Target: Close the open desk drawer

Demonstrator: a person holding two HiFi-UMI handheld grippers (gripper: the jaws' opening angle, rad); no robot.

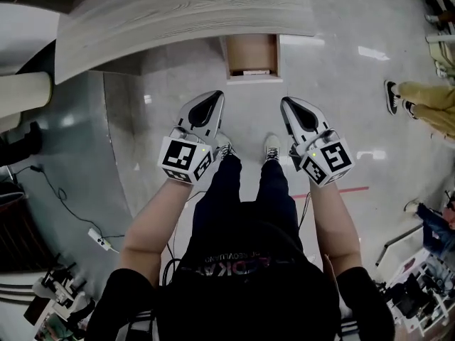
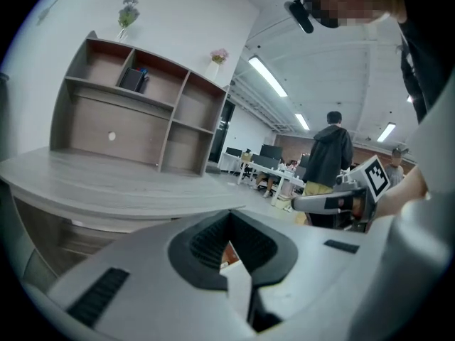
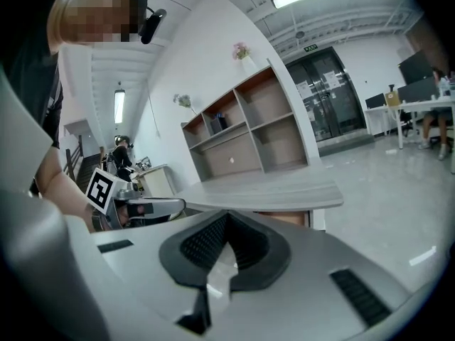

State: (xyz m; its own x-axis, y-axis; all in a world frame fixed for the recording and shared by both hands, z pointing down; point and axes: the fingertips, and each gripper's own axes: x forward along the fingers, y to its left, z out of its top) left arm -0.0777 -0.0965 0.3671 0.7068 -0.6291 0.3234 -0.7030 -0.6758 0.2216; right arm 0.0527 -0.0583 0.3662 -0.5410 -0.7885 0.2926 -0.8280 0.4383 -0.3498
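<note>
The open drawer (image 1: 250,50) sticks out from under the front edge of the table (image 1: 178,13) toward the person, near the table's right end. Its brown inside faces up and a small light thing, too small to name, lies at its near end. It slides straight away from the person into the table, so the push should go on its near face, along that line.

The drawer lies ahead of both grippers and between them. The left gripper (image 1: 212,99) is just short of its near left corner and the right gripper (image 1: 288,105) just short of its near right corner. Neither is plainly nearer and neither touches it. Both point forward and a little down at it. Each gripper's jaws are pressed together with nothing between them, which suits a push.

By count there are one drawer, one table, two grippers and one shelf unit (image 2: 135,119) standing on the table.
</note>
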